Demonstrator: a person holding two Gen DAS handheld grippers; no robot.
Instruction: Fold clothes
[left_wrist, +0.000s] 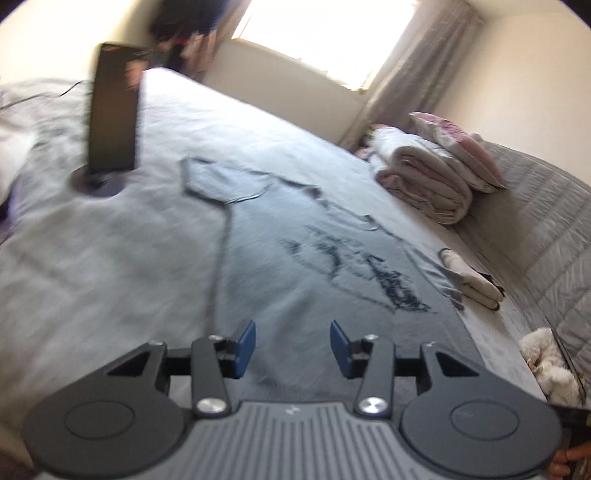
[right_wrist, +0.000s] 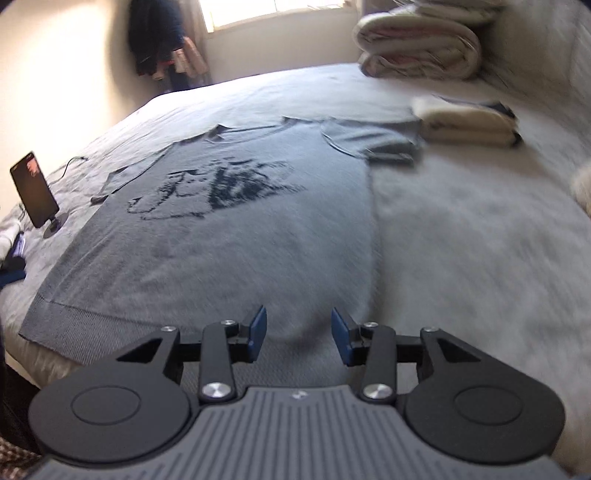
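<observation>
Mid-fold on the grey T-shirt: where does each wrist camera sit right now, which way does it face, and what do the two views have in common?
Left wrist: behind the open left gripper, low over the T-shirt, facing across the bed toward the window; fingertips show bottom right.
Right wrist: behind the open right gripper, above the shirt's hem, looking up its length; no body visible.
Shared: T-shirt, standing phone, folded cream garment, rolled bedding.

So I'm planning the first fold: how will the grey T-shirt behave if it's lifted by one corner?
The grey T-shirt lies flat and thin on the bed, so it will probably drape limply rather than hold shape. It looks light. Its knit may drag on the bedding, so the far sleeve could bunch.
</observation>
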